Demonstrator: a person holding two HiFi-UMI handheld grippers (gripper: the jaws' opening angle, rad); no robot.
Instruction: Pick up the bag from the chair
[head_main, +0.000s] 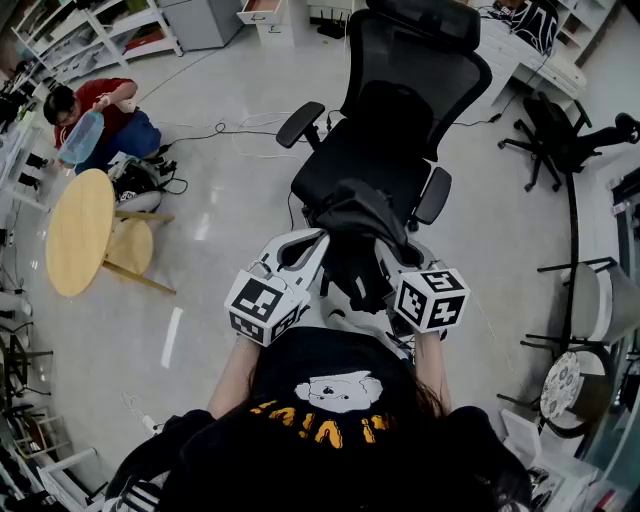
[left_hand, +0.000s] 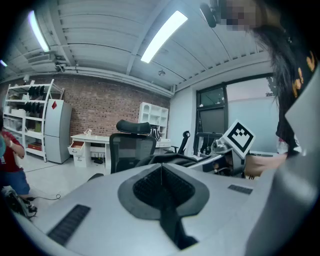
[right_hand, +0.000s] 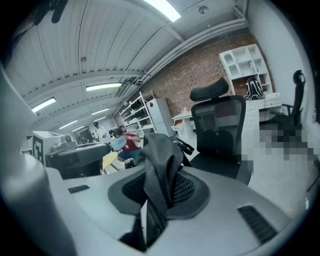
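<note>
Clamps strap (right_hand: 160, 155) of bag (head_main: 355, 225) in right gripper (right_hand: 156, 197) at centre frame, left gripper (left_hand: 161, 182) pinched shut on nothing; risks bag slipping onto chair (head_main: 400, 110) from one-sided hold.

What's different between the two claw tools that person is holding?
The right gripper clamps the grey strap of the bag in its fingers; the left gripper has fingers together, nothing visible between. From above, the left gripper's fingers show beside the bag; the right's mostly hide under it. Both are shut.
</note>
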